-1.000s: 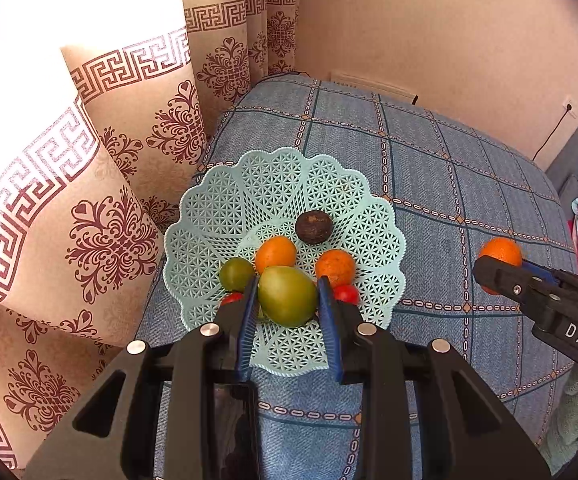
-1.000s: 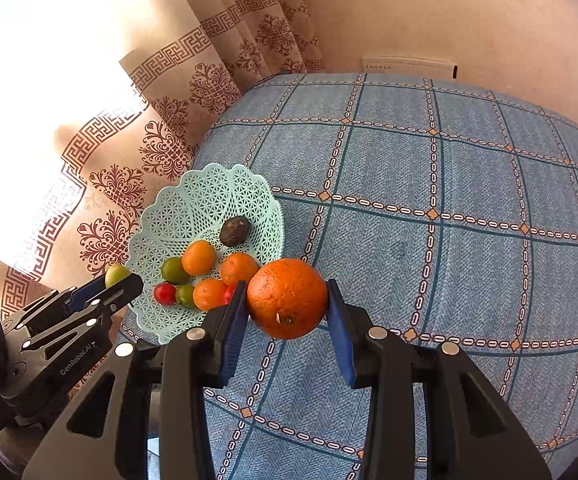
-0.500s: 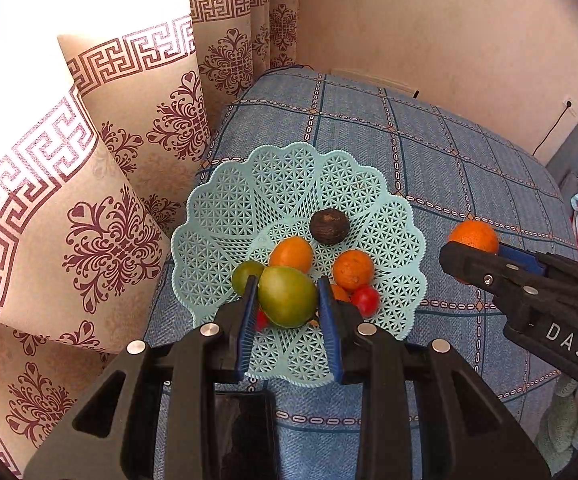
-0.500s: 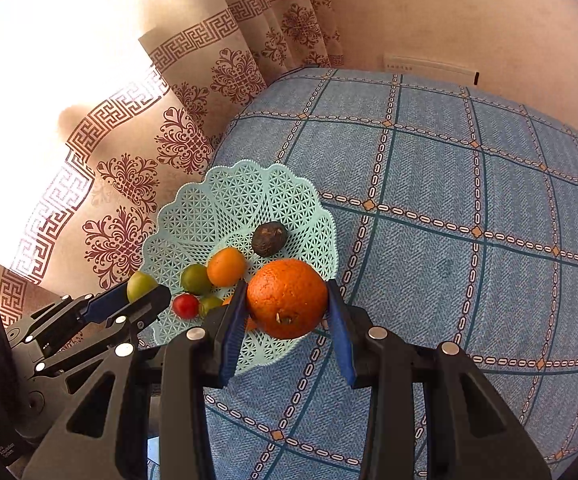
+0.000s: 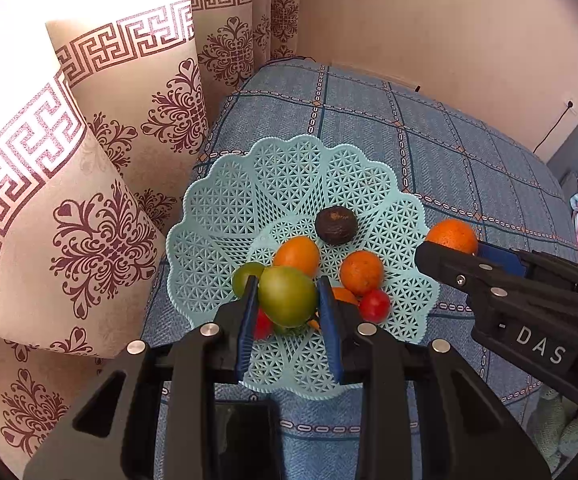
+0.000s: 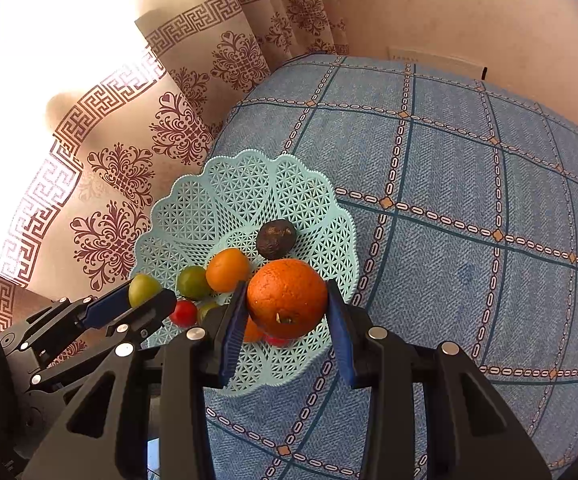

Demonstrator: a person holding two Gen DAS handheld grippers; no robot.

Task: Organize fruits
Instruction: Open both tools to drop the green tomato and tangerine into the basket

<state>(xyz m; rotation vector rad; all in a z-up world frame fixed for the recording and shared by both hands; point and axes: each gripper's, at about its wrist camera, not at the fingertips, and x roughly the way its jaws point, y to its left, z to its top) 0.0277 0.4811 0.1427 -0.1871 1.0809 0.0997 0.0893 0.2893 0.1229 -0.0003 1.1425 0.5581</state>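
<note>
My left tongs (image 5: 287, 306) pinch a green fruit (image 5: 287, 296), right tongs (image 6: 287, 306) an orange (image 6: 287, 298), both above the basket (image 5: 225, 200); next, I lower and release.

Pale green latticed plastic basket (image 5: 225, 208) on the blue checked bedspread (image 5: 429, 148), patterned curtain (image 5: 101, 216) left of the basket, dark brown round fruit (image 5: 335, 225) in the basket's far part, small orange citrus (image 5: 361, 272) in front of it, small red fruit (image 5: 374, 306) nearer still
</note>
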